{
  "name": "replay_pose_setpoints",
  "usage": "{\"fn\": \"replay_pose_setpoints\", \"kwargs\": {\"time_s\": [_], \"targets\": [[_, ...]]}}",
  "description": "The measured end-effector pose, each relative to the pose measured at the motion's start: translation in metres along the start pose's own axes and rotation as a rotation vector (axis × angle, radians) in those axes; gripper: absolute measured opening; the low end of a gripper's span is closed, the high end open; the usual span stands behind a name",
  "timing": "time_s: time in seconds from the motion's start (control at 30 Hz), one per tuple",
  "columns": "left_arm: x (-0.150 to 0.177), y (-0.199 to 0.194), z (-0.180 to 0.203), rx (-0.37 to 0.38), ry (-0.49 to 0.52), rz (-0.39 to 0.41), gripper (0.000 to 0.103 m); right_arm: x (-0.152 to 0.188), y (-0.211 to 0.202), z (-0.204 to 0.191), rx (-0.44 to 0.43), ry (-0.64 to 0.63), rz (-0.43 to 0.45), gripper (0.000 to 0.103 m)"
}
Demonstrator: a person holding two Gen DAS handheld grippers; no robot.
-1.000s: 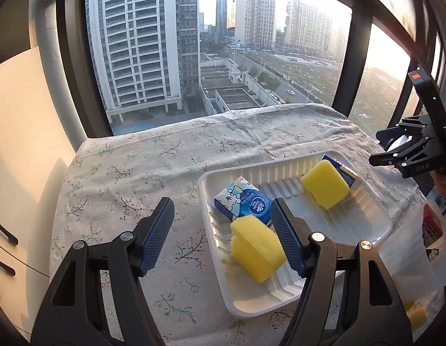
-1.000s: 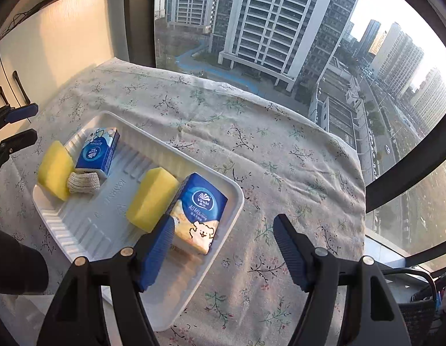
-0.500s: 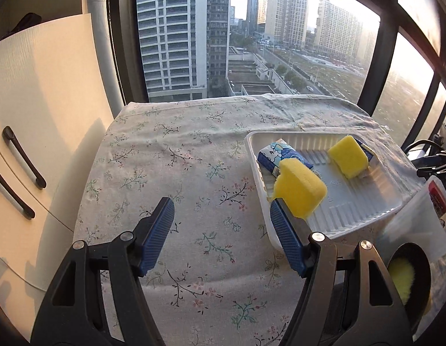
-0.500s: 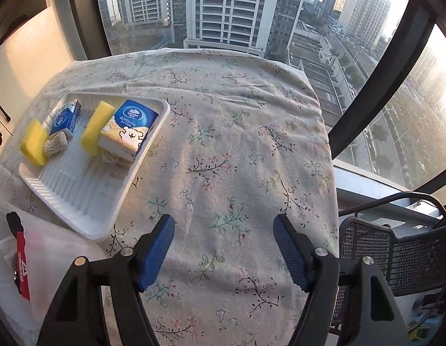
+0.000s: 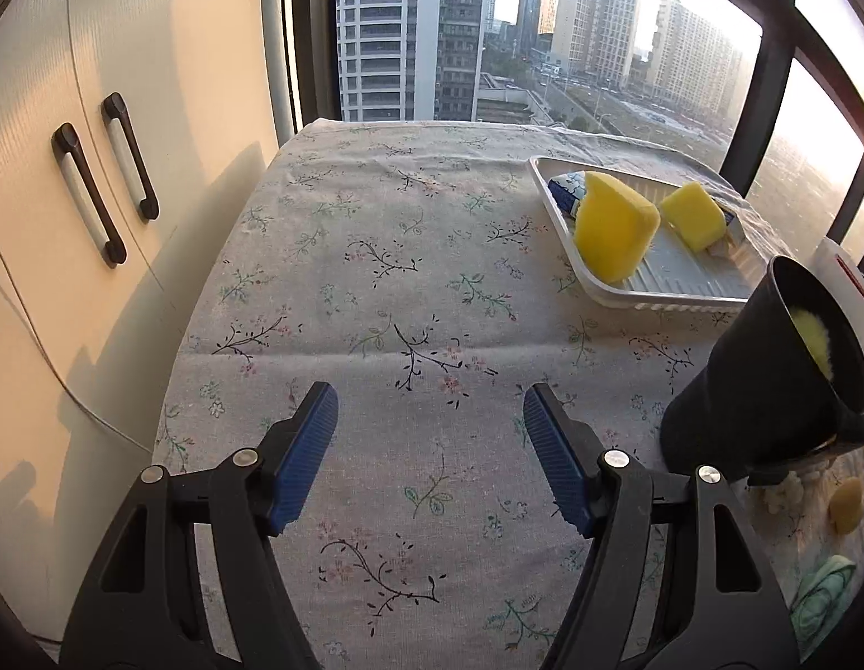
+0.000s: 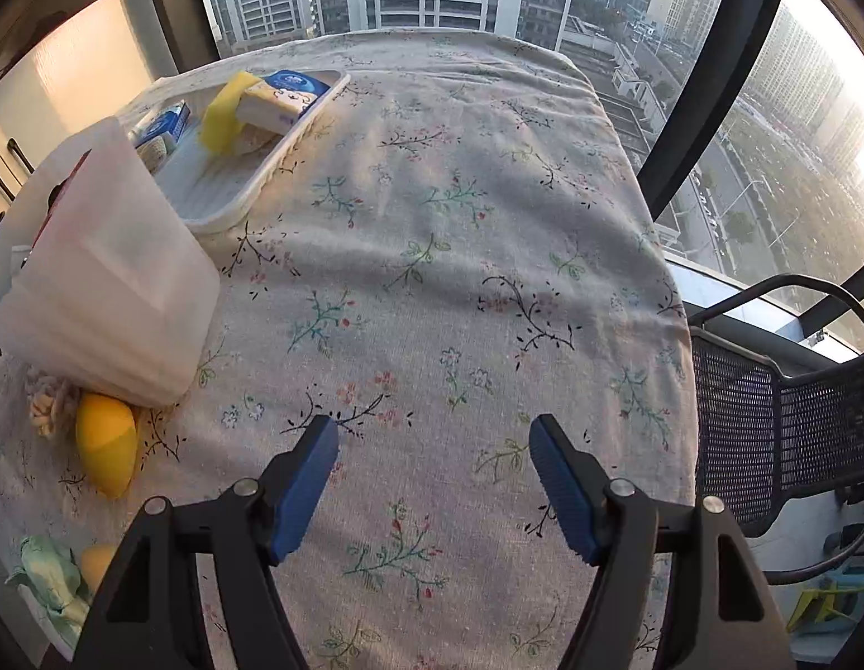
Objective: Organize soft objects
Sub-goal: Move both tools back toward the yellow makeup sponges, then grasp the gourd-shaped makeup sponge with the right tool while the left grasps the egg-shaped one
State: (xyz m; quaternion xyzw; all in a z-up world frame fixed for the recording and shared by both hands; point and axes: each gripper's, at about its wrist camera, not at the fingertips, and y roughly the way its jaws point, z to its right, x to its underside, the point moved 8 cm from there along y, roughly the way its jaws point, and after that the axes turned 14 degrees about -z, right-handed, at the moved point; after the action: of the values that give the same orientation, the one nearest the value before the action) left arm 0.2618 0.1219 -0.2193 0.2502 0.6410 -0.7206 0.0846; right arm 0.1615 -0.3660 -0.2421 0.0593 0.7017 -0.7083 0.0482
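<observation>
A white ribbed tray (image 5: 683, 285) at the far right of the table holds two yellow sponges (image 5: 613, 226) and blue tissue packs (image 5: 566, 192). In the right wrist view the same tray (image 6: 230, 206) lies far left with a sponge (image 6: 225, 117) and tissue pack (image 6: 286, 97). My left gripper (image 5: 432, 441) hangs open over bare floral cloth, nothing between its blue pads. My right gripper (image 6: 434, 463) is open too, over empty cloth. A yellow soft egg-shaped piece (image 6: 105, 444) and a green cloth (image 6: 52, 569) lie at the near left.
A black cup (image 5: 767, 374) with something yellow inside stands right of the left gripper. A translucent white container (image 6: 102, 279) stands left of the right gripper. White cabinet doors (image 5: 96, 167) border the table's left side; a mesh chair (image 6: 783, 419) is beyond the right edge.
Both grippers have drawn back from the tray toward the near side of the table and sunk lower. The tray now lies farther off. Jaw openings look unchanged.
</observation>
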Motion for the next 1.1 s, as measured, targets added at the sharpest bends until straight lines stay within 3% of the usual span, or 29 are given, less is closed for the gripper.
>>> {"fn": "replay_pose_setpoints", "kwargs": {"time_s": [0.3, 0.53, 0.87, 0.93, 1.1], "targets": [[0.073, -0.018, 0.013, 0.05, 0.018, -0.041, 0.068, 0.071, -0.003, -0.022, -0.022, 0.024, -0.006, 0.073], [0.108, -0.035, 0.06, 0.089, 0.133, -0.057, 0.068, 0.117, -0.006, -0.06, -0.05, 0.005, -0.008, 0.073], [0.11, -0.048, 0.173, 0.145, 0.383, -0.008, 0.068, 0.146, -0.014, -0.115, -0.126, -0.051, 0.011, 0.074], [0.106, -0.047, 0.193, 0.164, 0.41, -0.011, 0.068, 0.145, -0.015, -0.123, -0.125, -0.059, 0.021, 0.074], [0.093, -0.047, 0.237, 0.231, 0.437, -0.013, 0.068, 0.135, -0.017, -0.145, -0.221, -0.052, 0.06, 0.074]]}}
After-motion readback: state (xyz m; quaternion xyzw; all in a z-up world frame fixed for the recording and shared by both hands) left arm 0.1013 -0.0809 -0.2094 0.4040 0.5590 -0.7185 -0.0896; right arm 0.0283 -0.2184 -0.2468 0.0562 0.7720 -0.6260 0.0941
